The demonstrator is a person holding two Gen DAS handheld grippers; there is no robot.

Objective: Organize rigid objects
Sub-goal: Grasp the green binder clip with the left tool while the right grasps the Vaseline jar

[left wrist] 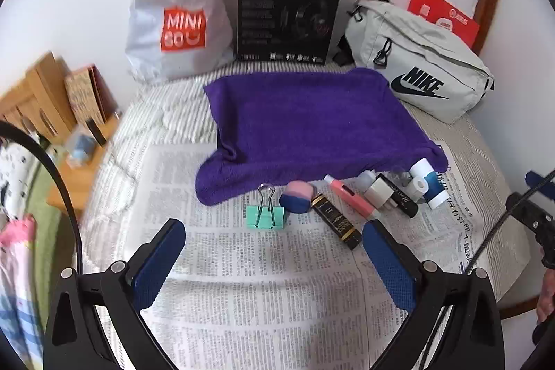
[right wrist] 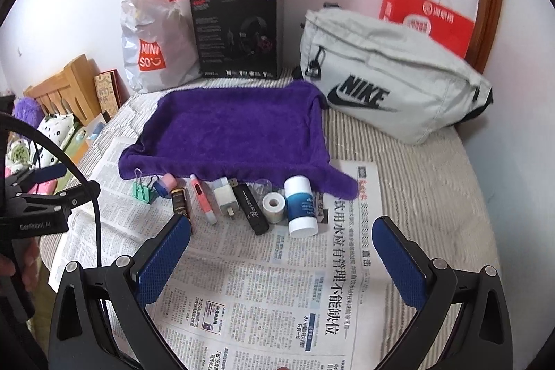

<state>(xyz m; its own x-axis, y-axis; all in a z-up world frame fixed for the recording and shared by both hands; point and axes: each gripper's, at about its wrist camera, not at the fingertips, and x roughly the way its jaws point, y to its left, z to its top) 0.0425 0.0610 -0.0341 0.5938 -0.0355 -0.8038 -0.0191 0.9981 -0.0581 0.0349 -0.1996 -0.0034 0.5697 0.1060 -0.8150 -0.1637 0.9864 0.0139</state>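
Newspaper (right wrist: 277,283) under both hand-held grippers, left (left wrist: 274,236) and right (right wrist: 281,231), fingers apart, apparently empty.

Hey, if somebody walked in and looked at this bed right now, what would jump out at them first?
Probably the purple towel spread across the middle of the bed, with a row of small items along its near edge on the newspaper, from the green binder clip at the left to the white and blue bottle at the right. Behind it, the grey Nike bag lies against the wall.
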